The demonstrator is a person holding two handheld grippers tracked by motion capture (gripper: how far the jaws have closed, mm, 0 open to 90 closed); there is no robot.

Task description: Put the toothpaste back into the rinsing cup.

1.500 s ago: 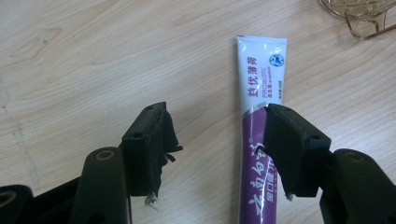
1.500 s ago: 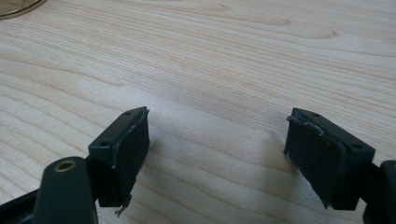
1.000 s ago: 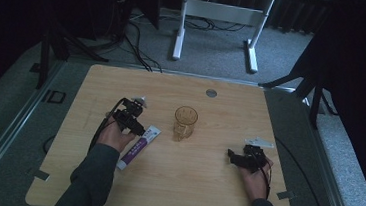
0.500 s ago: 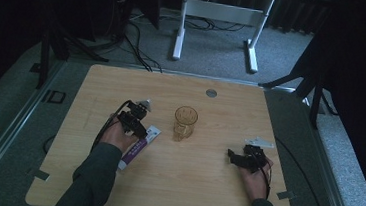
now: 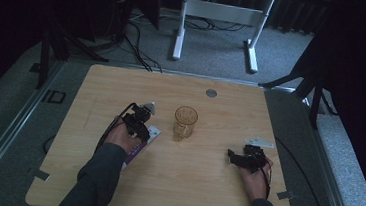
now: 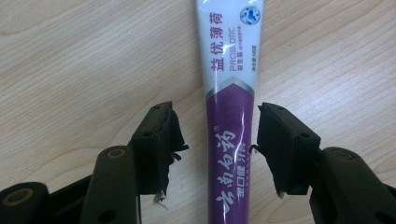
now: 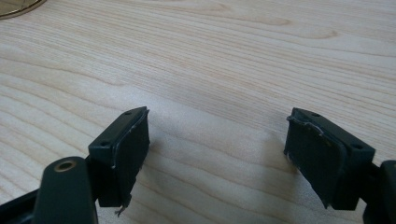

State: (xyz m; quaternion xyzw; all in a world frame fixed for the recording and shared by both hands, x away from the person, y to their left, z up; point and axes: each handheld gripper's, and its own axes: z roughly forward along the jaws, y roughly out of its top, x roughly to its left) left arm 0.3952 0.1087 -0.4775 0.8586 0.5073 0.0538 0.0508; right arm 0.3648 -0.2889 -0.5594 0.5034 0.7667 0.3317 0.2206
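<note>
On the wooden table (image 5: pixel 89 175), seen from above, the person's left hand (image 5: pixel 119 136) has carried the left gripper (image 5: pixel 141 129) a short way toward the far edge along the toothpaste tube (image 5: pixel 137 148) over the last second; the tube itself lies where it lay, slanted from about 7 o'clock to 1 o'clock, just left of the amber glass cup (image 5: pixel 185 122) at the table's middle. The right gripper (image 5: pixel 236 157), at roughly 4 o'clock from the cup, has not shifted.

Judgement: the advance settles the claw over the tube's body for a pick-up; closing is the step outstanding.

In the left gripper view the left gripper (image 6: pixel 215 144) stands spread, one jaw on each side of the purple half of the tube (image 6: pixel 229 140). The tube runs from 6 o'clock to 12 o'clock between them, nearer the right-hand jaw, almost touching it, with a gap on the other side. The white printed half extends beyond the jaw tips.

In the right gripper view the right gripper (image 7: pixel 217 140) is likewise spread wide over bare wood, holding nothing.
</note>
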